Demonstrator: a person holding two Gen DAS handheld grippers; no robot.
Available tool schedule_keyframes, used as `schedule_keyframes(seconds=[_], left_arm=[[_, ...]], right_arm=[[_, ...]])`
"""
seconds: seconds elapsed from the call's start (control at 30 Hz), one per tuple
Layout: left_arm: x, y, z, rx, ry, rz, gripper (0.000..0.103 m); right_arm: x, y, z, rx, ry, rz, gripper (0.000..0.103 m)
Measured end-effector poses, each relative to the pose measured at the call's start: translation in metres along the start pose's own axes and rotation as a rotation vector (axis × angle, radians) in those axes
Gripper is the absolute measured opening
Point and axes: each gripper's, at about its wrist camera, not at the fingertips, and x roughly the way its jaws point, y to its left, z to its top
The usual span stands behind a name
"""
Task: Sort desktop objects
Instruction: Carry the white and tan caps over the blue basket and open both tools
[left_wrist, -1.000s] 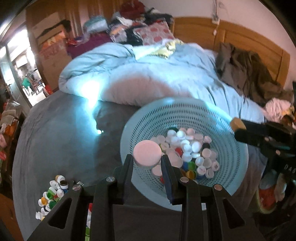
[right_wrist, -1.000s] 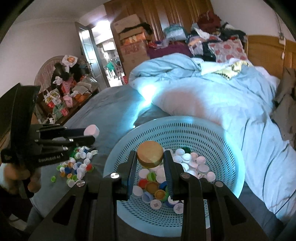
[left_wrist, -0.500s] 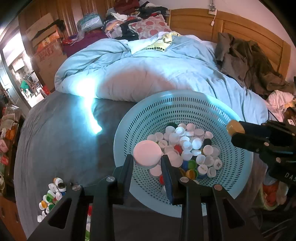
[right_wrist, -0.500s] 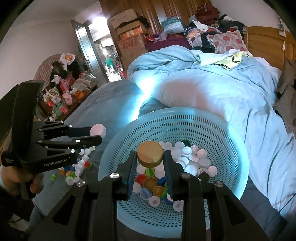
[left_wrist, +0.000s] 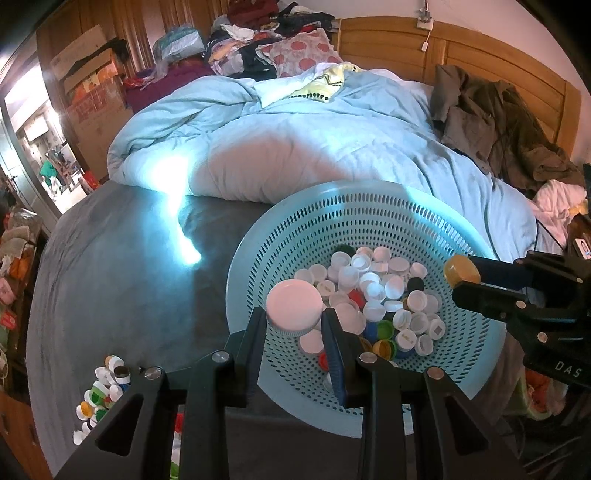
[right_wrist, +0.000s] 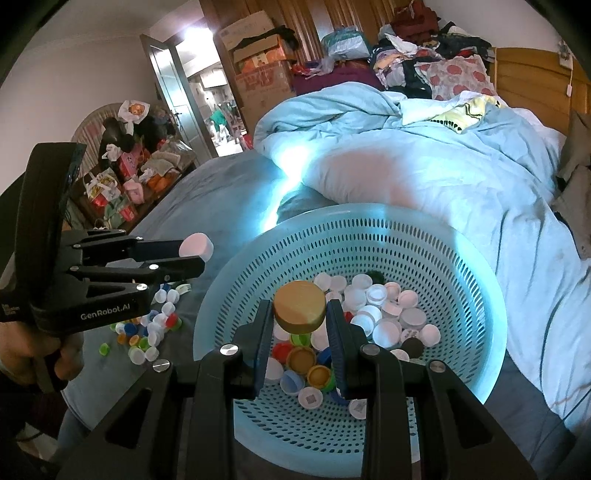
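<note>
Both grippers are loaded over the basket (left_wrist: 369, 206). The left gripper (left_wrist: 294, 320) pinches a white cap (left_wrist: 294, 303) above the near rim; the right gripper (right_wrist: 300, 314) pinches a gold cap (right_wrist: 299, 305) above the pile of caps (right_wrist: 373, 321) inside. More caps lie loose (right_wrist: 151, 328) on the grey bedcover beside the basket. To drop cleanly, I'd say: get each cap well inside the rim, keep low, then let go one at a time so nothing bounces out.

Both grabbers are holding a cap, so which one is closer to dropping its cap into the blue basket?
Right, probably: its gold cap hangs above the basket, while the left one's white cap sits outside the rim.
</note>
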Motion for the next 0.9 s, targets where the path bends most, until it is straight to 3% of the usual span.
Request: schedule_keyframes(seconds=[0.9], left_arm=[[0.021,0.001,0.008,-0.019,0.011,-0.029,0.033]], right_arm=[[0.016,0.002,-0.002,0.006,0.027,-0.012,0.026]])
